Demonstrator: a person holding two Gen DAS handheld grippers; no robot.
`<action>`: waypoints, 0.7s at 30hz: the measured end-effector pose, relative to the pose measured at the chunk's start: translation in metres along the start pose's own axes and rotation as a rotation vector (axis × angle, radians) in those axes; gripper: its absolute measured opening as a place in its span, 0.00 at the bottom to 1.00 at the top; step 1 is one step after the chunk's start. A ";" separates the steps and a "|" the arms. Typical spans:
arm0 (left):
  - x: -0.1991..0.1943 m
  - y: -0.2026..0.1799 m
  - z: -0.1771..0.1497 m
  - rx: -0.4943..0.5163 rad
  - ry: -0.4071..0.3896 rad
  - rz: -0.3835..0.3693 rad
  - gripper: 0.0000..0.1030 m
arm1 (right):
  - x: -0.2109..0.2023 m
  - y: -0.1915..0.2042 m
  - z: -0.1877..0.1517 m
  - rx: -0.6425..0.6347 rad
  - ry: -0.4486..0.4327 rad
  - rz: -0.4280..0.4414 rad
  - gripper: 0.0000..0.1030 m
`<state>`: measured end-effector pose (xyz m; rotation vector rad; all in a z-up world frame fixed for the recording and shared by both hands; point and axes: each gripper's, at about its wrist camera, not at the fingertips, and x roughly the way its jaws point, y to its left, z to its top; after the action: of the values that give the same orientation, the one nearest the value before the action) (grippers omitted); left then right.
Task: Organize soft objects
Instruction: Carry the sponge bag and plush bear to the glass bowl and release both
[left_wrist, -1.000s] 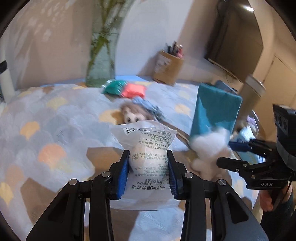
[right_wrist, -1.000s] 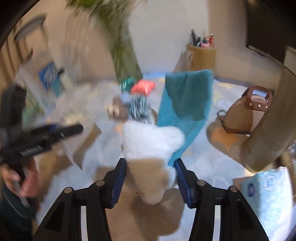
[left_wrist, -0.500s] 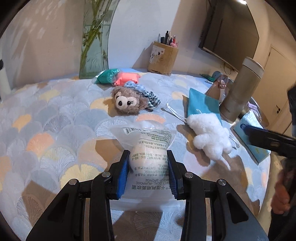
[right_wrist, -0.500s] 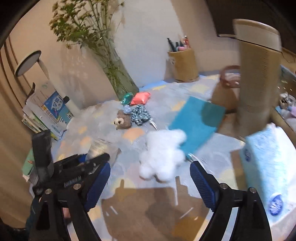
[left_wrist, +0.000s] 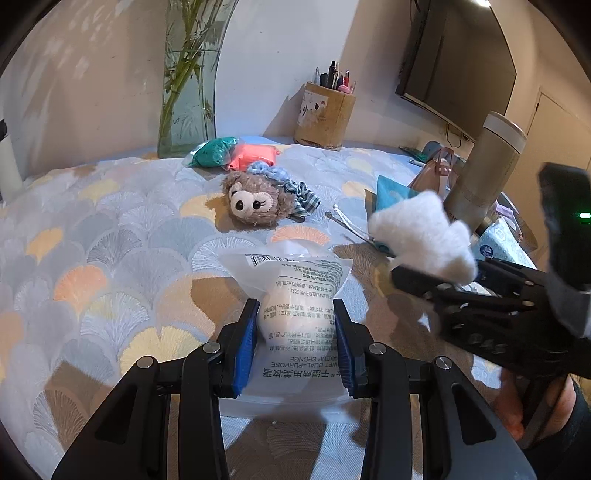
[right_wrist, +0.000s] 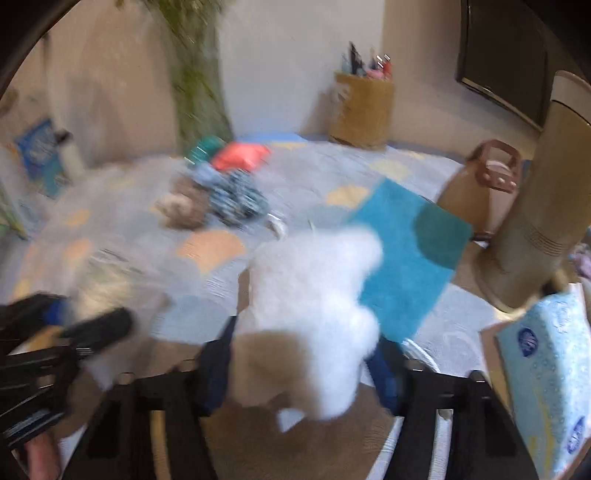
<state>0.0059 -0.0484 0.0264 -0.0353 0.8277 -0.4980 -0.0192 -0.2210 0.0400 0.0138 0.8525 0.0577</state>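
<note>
My left gripper (left_wrist: 295, 343) is shut on a white sponge packet (left_wrist: 299, 306) with printed text, held low over the patterned table. My right gripper (right_wrist: 303, 362) is shut on a fluffy white plush (right_wrist: 314, 295), which also shows in the left wrist view (left_wrist: 421, 236) at the right. A brown plush head (left_wrist: 255, 201) with a blue checked bow lies mid-table. A green packet (left_wrist: 212, 155) and a pink packet (left_wrist: 255, 157) lie behind it. A teal cloth (right_wrist: 402, 258) lies flat behind the white plush. The right wrist view is blurred.
A glass vase with stems (left_wrist: 188, 81) and a pen holder (left_wrist: 325, 114) stand at the back by the wall. A tall beige cylinder (right_wrist: 535, 206), a brown handbag (right_wrist: 480, 188) and a tissue pack (right_wrist: 546, 376) stand at the right.
The right gripper dropped the white plush and teal cloth, opened wide and drew back, then closed on the white plush again without the cloth. The left gripper keeps hold of the sponge packet.
</note>
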 end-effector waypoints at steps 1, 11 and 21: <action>0.000 0.000 0.000 -0.001 -0.003 0.001 0.34 | -0.008 0.000 -0.002 0.006 -0.026 0.029 0.42; -0.013 -0.008 0.006 -0.006 -0.026 0.016 0.34 | -0.048 -0.010 -0.004 0.025 -0.088 0.138 0.42; -0.038 -0.075 0.036 0.085 -0.098 -0.087 0.34 | -0.098 -0.049 0.000 0.027 -0.097 0.070 0.42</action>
<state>-0.0206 -0.1034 0.0943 -0.0170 0.7106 -0.6084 -0.0810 -0.2755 0.1118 0.0713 0.7561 0.1098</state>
